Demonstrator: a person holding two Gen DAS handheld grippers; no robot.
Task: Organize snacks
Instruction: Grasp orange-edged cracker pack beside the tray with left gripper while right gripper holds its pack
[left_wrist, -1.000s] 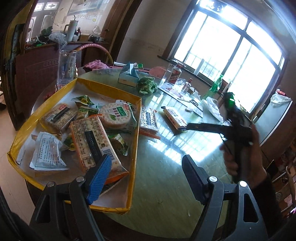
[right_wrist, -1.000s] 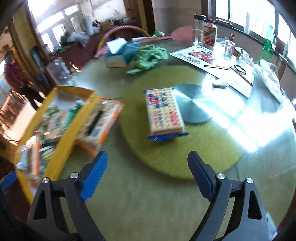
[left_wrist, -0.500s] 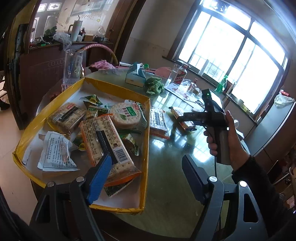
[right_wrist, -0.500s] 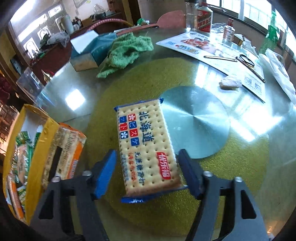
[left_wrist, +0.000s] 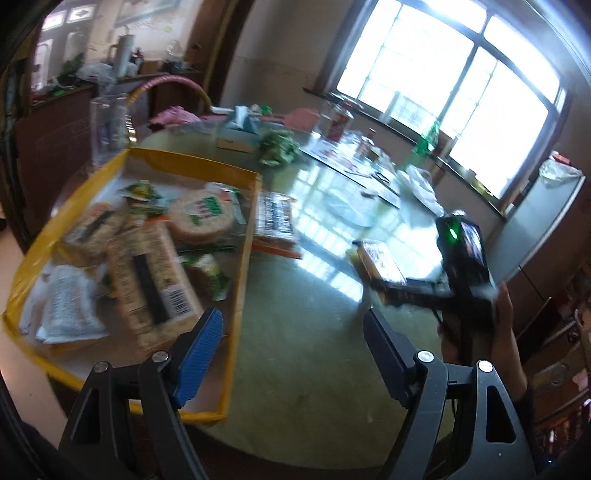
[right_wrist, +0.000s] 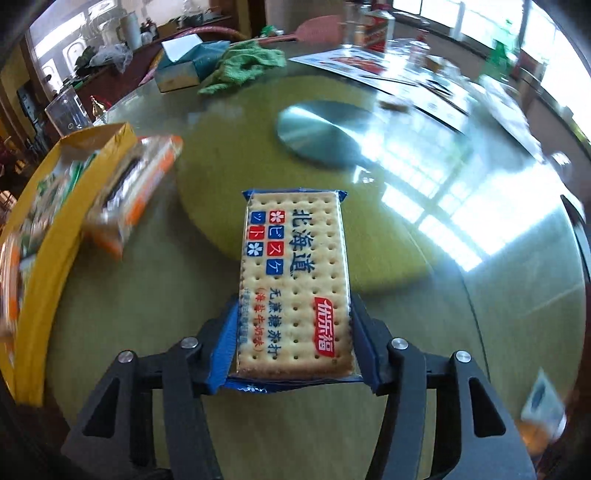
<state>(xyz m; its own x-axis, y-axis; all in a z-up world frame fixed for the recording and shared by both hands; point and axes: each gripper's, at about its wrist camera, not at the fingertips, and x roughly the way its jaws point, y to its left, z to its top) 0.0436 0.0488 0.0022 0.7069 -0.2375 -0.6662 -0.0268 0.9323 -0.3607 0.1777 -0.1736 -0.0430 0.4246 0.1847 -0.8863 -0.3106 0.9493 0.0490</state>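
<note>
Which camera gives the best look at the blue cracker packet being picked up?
The right wrist view: the cracker packet fills the centre, label readable, clamped in the right gripper. The left wrist view shows it only small, blurred and from the side.

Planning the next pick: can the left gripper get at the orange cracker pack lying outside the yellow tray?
Probably yes. The left gripper is open and holds nothing, and the orange cracker pack lies on bare table beside the yellow tray wall with nothing on it. The right gripper, holding the blue cracker pack, is off to the side.

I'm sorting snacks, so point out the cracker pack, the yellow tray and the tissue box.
cracker pack (right_wrist: 295, 280), right wrist view, middle of its printed face
yellow tray (right_wrist: 48, 254), right wrist view, near side wall
tissue box (right_wrist: 184, 66), right wrist view, front side
</note>
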